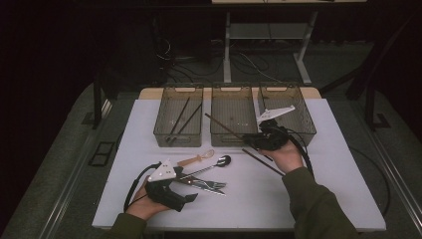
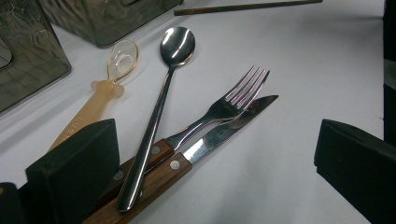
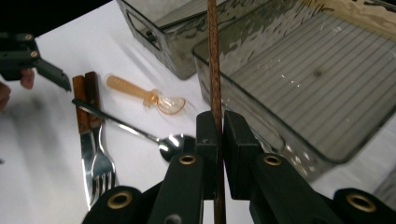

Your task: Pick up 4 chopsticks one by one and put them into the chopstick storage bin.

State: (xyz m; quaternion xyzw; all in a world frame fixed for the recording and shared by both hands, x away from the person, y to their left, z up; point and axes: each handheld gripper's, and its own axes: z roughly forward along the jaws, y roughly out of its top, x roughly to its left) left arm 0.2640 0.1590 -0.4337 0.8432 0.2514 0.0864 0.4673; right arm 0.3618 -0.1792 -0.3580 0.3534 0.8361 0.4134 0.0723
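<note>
My right gripper (image 1: 257, 142) (image 3: 220, 140) is shut on a dark wooden chopstick (image 1: 226, 127) (image 3: 214, 70), held in front of the middle clear bin (image 1: 233, 137) with its far end over that bin's rim. My left gripper (image 1: 191, 197) (image 2: 212, 186) is open and low near the table's front left, its jaws on either side of the cutlery handles. Between and ahead of them lie a steel spoon (image 2: 154, 121) (image 1: 219, 162), a wooden-handled fork (image 2: 233, 100) and a wooden-handled knife (image 2: 224, 130). An amber plastic spoon (image 2: 109, 79) (image 1: 196, 159) lies just beyond.
Three clear bins stand in a row at the back of the white table; the left bin (image 1: 178, 135) holds two chopsticks (image 1: 181, 117), and the right bin (image 1: 303, 129) is behind my right hand. Another chopstick (image 1: 263, 163) (image 2: 247, 6) lies loose on the table.
</note>
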